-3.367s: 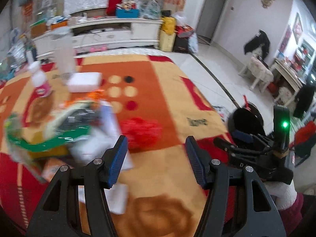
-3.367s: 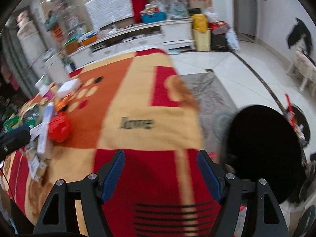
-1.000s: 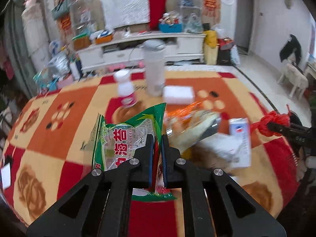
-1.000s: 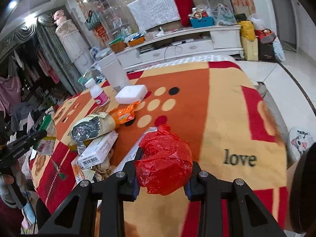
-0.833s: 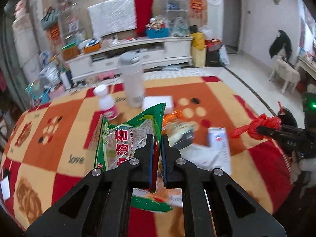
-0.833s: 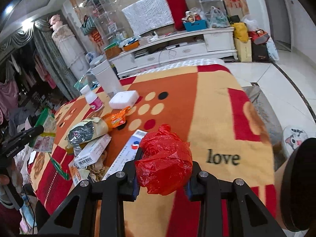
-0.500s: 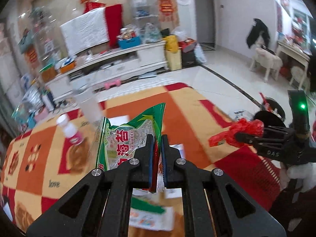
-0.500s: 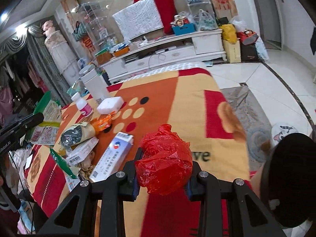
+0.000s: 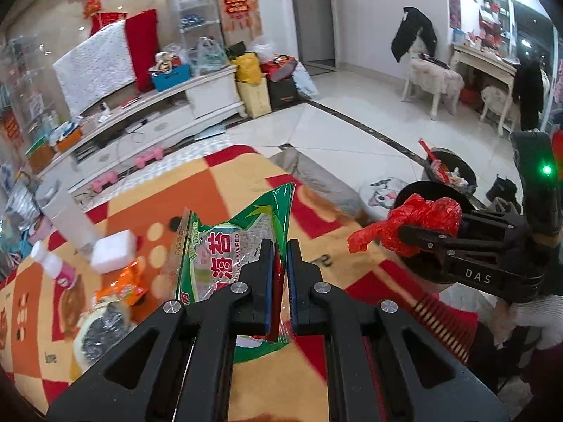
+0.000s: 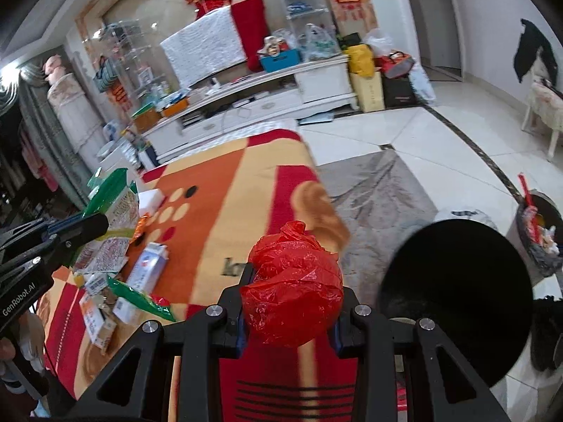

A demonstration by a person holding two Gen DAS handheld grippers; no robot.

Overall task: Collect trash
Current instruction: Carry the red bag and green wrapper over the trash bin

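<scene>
Your left gripper (image 9: pixel 279 274) has its jaws clenched on the green seaweed wrapper (image 9: pixel 225 246), lifted above the blanket-covered counter (image 9: pixel 225 190). Your right gripper (image 10: pixel 290 302) grips the red plastic bag (image 10: pixel 292 288) over the counter's right edge, beside the black bin (image 10: pixel 457 292).

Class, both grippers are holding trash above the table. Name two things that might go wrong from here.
1. The left gripper pinches only an edge of the seaweed packet; it might slip out.
2. The red plastic bag bulges loosely from the right gripper, and the black bin sits off to the side, so it might miss.
</scene>
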